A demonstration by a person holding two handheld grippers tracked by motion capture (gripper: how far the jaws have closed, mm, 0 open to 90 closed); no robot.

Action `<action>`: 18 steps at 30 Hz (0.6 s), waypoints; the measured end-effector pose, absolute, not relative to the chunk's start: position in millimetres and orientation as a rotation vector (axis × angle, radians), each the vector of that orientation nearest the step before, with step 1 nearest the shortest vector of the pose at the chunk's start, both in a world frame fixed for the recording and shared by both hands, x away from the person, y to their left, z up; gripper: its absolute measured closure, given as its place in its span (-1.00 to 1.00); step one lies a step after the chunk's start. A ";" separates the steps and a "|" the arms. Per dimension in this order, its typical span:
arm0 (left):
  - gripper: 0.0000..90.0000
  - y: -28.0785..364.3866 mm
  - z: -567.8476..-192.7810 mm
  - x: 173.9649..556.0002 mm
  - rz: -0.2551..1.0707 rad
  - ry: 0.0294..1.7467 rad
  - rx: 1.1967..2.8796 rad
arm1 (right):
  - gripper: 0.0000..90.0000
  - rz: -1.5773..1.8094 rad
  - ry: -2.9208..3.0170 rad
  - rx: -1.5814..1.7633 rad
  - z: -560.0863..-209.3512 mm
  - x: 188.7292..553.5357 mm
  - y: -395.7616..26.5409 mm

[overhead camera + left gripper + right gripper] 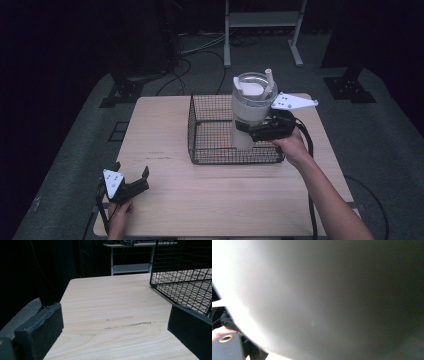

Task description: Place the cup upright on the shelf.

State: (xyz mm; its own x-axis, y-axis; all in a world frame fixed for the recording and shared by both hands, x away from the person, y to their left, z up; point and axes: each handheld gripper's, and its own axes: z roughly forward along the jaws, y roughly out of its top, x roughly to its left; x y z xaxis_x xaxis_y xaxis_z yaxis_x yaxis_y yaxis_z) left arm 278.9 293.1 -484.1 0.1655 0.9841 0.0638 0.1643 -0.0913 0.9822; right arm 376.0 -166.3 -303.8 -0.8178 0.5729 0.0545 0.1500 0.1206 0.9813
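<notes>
one tumbler held upright over the basket: vertical axis, right gripper only

one relation governs the coming move: the tumbler (pixel 249 107) stands with its long axis vertical, lid and straw up, directly over the interior of the wire basket (pixel 200 145). the right gripper (pixel 257 131) is clamped on the lower half of the tumbler body, approaching from the person's right side, so the jaws cross the long axis at a right angle. in the right gripper view the pale wall of the tumbler (pixel 317 297) sits hard against the camera, consistent with a firm side grip.

position of the load: the tumbler base appears to be inside the basket outline, toward its right half, near the right wall. whether the base rests on the basket floor or hangs just above it cannot be told from the high view.

the left gripper (pixel 131 186) lies well apart, at the near left corner of the table (pixel 165 115), with its jaws spread and nothing between them. its own view shows bare table (pixel 112 305) between the jaws and the basket corner (pixel 180 277) ahead and to the right.

judgement: the right hand is the working hand. any lowering or lifting should run straight along the vertical axis, keeping the tumbler clear of the right basket wall. tilting risks the lid end catching the rim.
</notes>
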 end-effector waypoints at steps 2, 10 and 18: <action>-1.00 292.9 -484.4 279.1 1.062 1.168 1.463 | -0.81 1.749 2.069 0.710 -304.1 381.8 -163.6; -1.00 293.2 -484.3 279.2 1.058 1.168 1.461 | -0.81 1.715 2.090 0.702 -304.9 400.9 -152.5; -1.00 293.1 -484.2 278.7 1.060 1.163 1.472 | -0.81 1.718 2.101 0.708 -308.7 421.8 -140.2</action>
